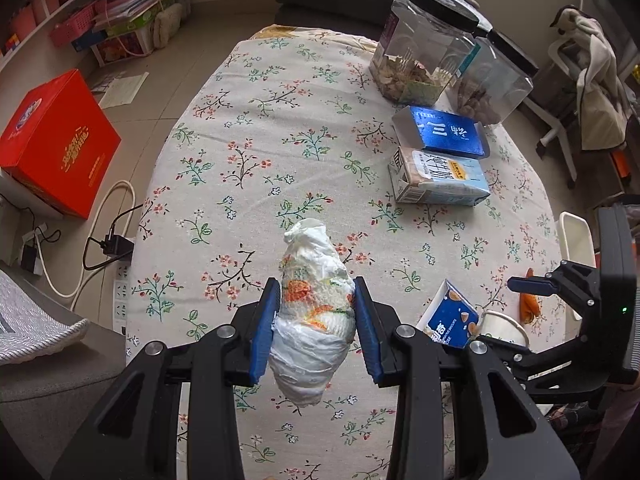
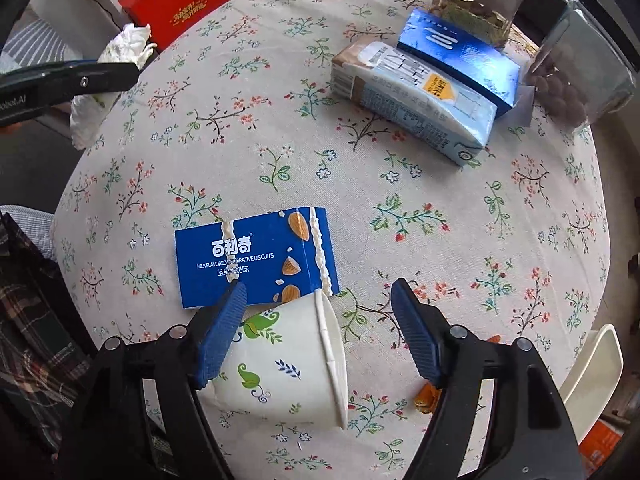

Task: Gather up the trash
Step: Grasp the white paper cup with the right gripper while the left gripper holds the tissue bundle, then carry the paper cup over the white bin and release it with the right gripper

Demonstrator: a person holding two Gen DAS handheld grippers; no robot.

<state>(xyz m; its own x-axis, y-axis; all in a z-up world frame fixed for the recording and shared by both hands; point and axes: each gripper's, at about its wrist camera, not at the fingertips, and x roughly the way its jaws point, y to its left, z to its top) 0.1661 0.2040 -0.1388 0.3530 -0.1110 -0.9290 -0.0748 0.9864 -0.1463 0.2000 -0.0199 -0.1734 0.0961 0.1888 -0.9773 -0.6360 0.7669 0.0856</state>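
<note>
From the left wrist, the left tongs point(image 1: 315, 320) clamp a wadded tissue bundle point(image 1: 314, 308) above the floral surface point(image 1: 280, 120). From the right wrist, the right tongs point(image 2: 318, 330) stand wide and empty over a tipped paper cup point(image 2: 288, 364) beside a blue biscuit box point(image 2: 256, 258).

We see both wrist views looking steeply down, close over the floral tablecloth point(image 1: 280, 128); both share the blue biscuit box point(image 2: 256, 258).
</note>
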